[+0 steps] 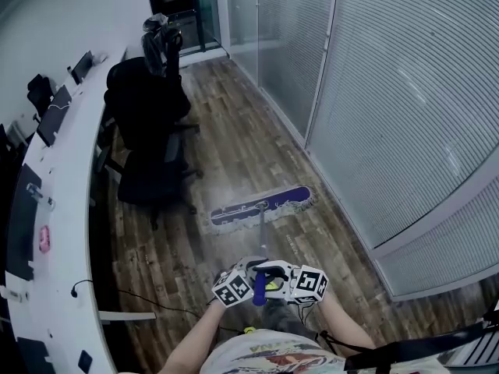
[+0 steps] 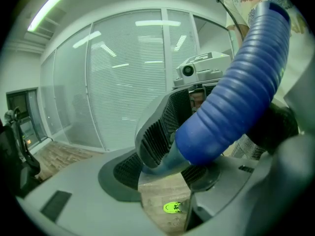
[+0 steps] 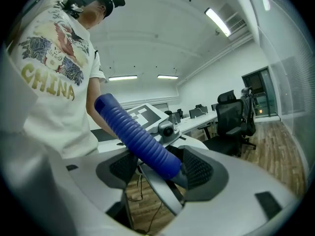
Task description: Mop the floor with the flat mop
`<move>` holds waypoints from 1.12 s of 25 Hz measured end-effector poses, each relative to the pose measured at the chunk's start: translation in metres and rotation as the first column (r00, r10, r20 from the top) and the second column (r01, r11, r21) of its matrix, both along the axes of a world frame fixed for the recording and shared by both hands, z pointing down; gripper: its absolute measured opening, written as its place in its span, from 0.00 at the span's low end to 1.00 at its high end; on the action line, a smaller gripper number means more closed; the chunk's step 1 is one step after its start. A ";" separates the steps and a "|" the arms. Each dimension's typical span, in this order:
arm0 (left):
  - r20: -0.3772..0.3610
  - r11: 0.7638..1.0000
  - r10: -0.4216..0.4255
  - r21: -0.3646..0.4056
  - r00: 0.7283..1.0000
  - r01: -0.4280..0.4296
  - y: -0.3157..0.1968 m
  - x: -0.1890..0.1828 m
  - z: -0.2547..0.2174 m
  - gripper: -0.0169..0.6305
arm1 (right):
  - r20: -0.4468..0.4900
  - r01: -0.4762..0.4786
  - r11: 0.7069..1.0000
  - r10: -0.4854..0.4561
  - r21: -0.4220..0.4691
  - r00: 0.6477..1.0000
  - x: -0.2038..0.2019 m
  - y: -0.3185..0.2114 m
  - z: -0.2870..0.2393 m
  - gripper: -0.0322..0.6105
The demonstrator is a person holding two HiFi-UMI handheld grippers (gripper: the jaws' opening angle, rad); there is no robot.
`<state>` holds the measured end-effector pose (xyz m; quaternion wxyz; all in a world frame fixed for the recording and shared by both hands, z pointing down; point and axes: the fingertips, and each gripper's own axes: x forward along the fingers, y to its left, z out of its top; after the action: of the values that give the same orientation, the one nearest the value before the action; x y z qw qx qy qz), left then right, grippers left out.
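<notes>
While gripping the flat mop (image 1: pixel 261 207) by its blue grip (image 1: pixel 260 290), close to the body: left gripper (image 2: pixel 170 159) and right gripper (image 3: pixel 160 171) both clamped on the grip's lower end from opposite sides (jaws wide, pads pressing). Mop's head down flat on wooden floor (image 1: pixel 234 142) ahead, between black office chair (image 1: pixel 152 162) and glass partition (image 1: pixel 374 115). Judged mopping step, mid-stroke. Next: sweep head along bare boards, keep it flat, steer clear of chair base.
</notes>
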<state>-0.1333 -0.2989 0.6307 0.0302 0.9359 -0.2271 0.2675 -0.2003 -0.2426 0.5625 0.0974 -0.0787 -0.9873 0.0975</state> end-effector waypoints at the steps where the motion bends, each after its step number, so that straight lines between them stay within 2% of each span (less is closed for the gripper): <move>1: -0.002 1.000 0.002 0.001 1.000 -0.002 0.021 -0.001 0.002 0.32 | -0.002 -0.003 1.000 0.003 0.002 1.000 -0.002 0.021 0.002 0.47; 8: -0.013 1.000 0.004 0.006 1.000 -0.004 0.143 -0.012 0.008 0.33 | -0.018 -0.007 1.000 0.007 0.004 1.000 -0.013 0.142 0.009 0.47; 14: -0.020 1.000 0.000 -0.001 1.000 0.000 0.204 -0.010 0.000 0.33 | -0.018 -0.004 1.000 0.004 0.002 1.000 -0.011 0.203 0.001 0.47; 28: -0.013 1.000 0.002 -0.006 1.000 -0.002 0.313 0.057 0.012 0.34 | 0.008 -0.059 0.998 0.059 -0.004 0.998 0.059 0.310 0.012 0.47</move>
<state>-0.0765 0.0143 0.6426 0.0344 0.9378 -0.2251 0.2623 -0.1409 0.0673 0.5745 0.0904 -0.0500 -0.9894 0.1017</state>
